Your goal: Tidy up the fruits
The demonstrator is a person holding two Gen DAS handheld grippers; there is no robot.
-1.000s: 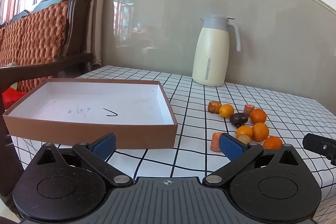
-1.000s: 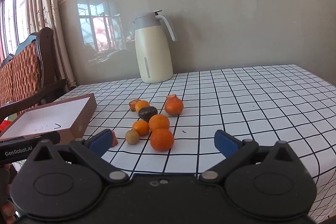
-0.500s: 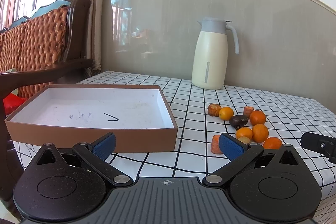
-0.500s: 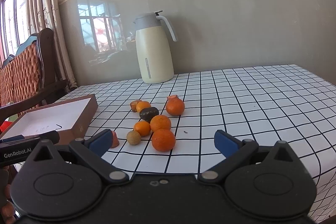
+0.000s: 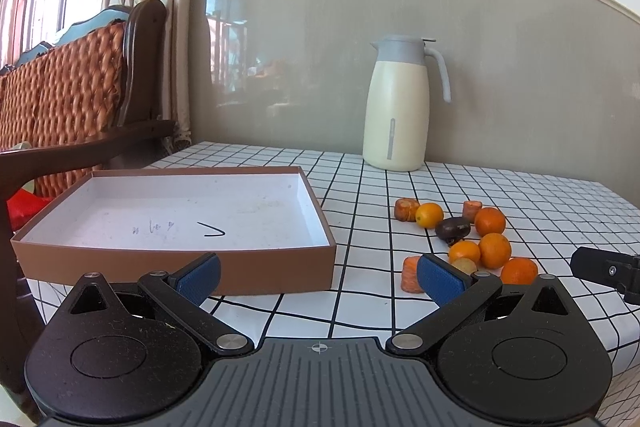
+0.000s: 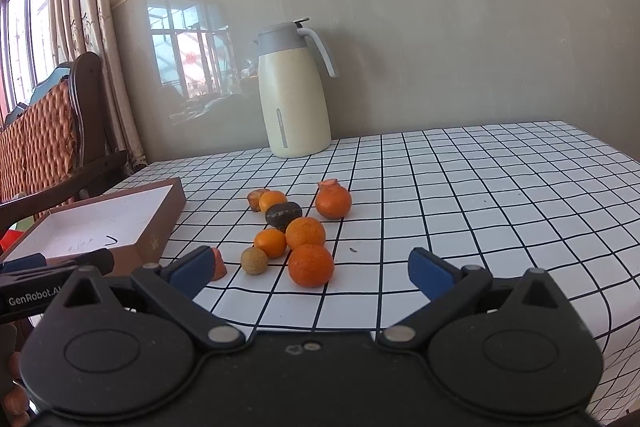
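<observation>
Left claw (image 5: 318, 277) at lower centre of its view, blue pads spread wide, nothing between them. Right claw (image 6: 310, 267) likewise gaping and empty, low in its own frame.

Table (image 6: 480, 187) under a white cloth with black grid. Brown shallow box (image 5: 176, 211), white inside with pen marks, sits left of centre in the left view — nothing in it. In the right view it shows at the left edge.

Fruit pile (image 6: 298, 227) lies loose on the cloth, centre of the right view, right of the box and well apart from it. Nearest orange (image 6: 311, 265) sits between the right claw's pads, ahead of them, untouched. Behind it: another orange (image 6: 305, 233), a smaller one (image 6: 271, 243), a dull tan round fruit (image 6: 254, 260), a dark fruit (image 6: 283, 214). A carrot-coloured chunk (image 5: 412, 274) stands just beside the left claw's right pad in the picture.

Cream jug (image 5: 398, 107) with grey lid upright at the back by the wall. Wooden chair (image 5: 72, 83) at left.
</observation>
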